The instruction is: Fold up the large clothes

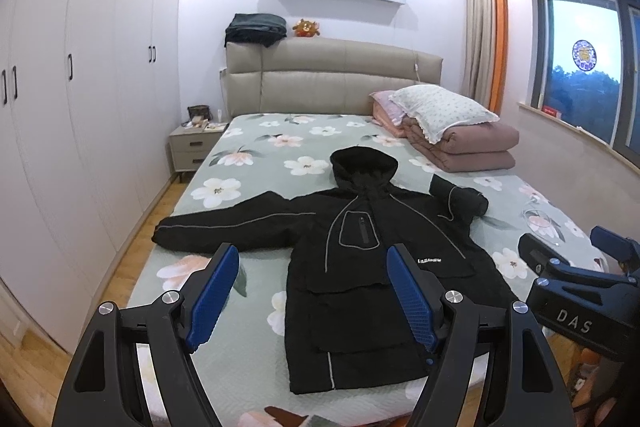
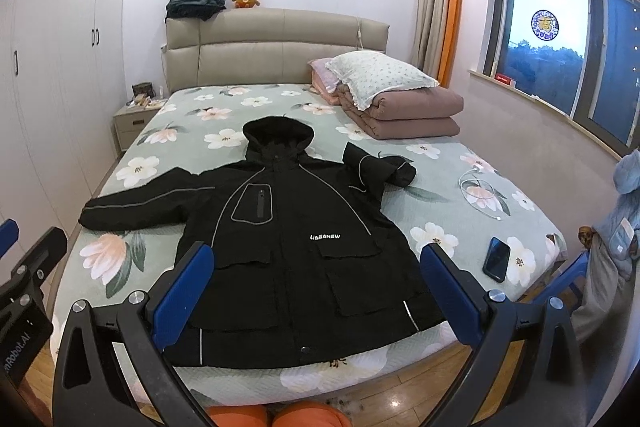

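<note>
On the bed (image 2: 400, 163), black hooded coat (image 2: 296, 227) spread flat.

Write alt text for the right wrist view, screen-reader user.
A black hooded jacket lies flat, front up, on a floral bed, one sleeve stretched out and the other folded in. The right gripper hovers open above its hem, blue fingers apart. A phone and white cable lie beside the jacket.

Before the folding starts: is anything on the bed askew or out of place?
The black coat lies flat, but its sleeves don't match: one stretches straight out, the other sleeve is bent back on itself. A phone and a white cable lie loose on the bed beside it.
</note>
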`<state>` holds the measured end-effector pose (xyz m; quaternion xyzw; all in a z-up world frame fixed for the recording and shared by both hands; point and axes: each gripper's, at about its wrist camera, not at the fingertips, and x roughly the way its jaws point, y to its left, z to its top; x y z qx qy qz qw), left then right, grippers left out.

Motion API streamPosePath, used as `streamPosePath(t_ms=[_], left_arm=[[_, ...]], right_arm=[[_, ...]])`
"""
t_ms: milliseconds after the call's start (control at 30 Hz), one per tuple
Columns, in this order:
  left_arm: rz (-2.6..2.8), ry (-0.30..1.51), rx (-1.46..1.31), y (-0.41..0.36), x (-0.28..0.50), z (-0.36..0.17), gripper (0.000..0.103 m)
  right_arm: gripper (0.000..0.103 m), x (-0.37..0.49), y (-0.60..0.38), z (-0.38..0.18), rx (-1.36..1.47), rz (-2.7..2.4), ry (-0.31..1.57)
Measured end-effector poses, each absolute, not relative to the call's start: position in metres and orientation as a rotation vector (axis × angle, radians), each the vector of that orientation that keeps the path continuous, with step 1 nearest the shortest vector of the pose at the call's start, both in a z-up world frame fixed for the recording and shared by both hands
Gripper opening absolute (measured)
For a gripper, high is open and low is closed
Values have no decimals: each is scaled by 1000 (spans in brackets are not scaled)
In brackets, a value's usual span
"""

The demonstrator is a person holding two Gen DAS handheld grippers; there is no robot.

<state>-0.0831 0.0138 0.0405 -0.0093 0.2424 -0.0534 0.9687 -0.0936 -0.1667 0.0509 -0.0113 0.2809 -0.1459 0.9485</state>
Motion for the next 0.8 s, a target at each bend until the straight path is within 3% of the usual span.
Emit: streamPosePath(t_ms=[233, 633, 800], left_arm=[[-97, 559, 15, -6, -51, 8, 78], [2, 923, 145, -81, 112, -180, 78], [14, 1019, 240, -107, 166, -214, 77]], right_arm=[[103, -61, -189, 11, 1, -291, 626], [103, 102, -277, -192, 130, -223, 906], [103, 146, -309, -209, 187, -244, 968]])
